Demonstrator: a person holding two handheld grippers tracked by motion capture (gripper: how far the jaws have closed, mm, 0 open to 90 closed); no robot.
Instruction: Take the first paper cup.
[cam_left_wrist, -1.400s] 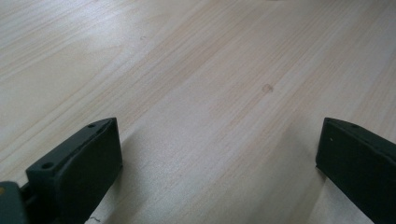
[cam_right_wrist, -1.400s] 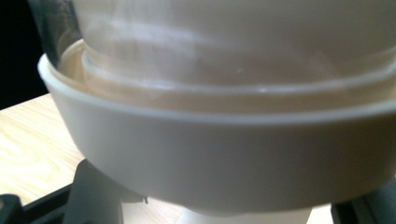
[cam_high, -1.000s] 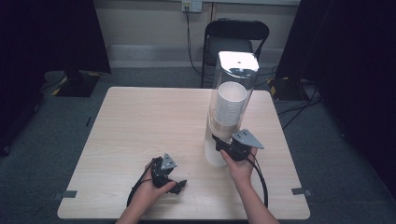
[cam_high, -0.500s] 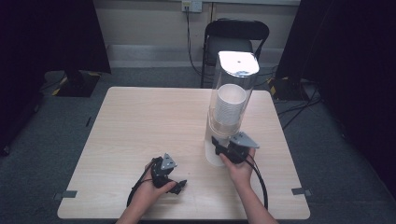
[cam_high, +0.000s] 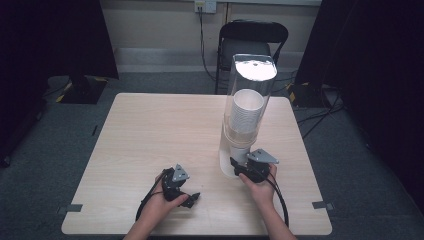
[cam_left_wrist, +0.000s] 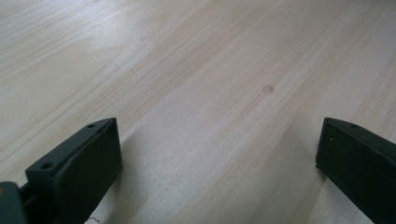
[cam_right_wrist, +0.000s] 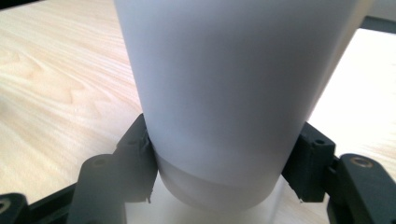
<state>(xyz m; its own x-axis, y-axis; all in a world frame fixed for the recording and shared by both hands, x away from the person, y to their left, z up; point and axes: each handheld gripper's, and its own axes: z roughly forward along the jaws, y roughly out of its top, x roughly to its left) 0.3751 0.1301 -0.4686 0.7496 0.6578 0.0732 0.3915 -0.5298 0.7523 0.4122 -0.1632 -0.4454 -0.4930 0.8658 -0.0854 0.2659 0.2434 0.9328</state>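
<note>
Near the front edge of the bench (cam_high: 150, 125), left of its middle, the left tongs (cam_high: 189, 199) rest low over bare wood in the person's left hand (cam_high: 160, 202). In the left gripper view the two black jaws stand wide apart with nothing but wood grain between them, so these tongs are empty and play no evident part for now.

Further right, toward the front right part of the bench, stands a tall clear cup dispenser (cam_high: 247, 112) with a stack of white paper cups (cam_high: 246, 117) inside its tube. The right tongs (cam_high: 235, 163), held in the right hand (cam_high: 260, 182), reach the dispenser's foot. In the right gripper view the lowest cup (cam_right_wrist: 224, 93) sits squarely between the jaws: the left jaw touches its wall, the right jaw looks to touch or sit just beside it, low down near its bottom rim. The tongs seem closed around the cup, though how firm the hold is cannot be told.

The likely risks, judged from this: a hard squeeze could crumple the thin paper wall; a weak one could let the cup slip as it is drawn down. A sideways or jerky pull could drag two nested cups out together, or rock the tall dispenser, which stands fairly near the right edge.
</note>
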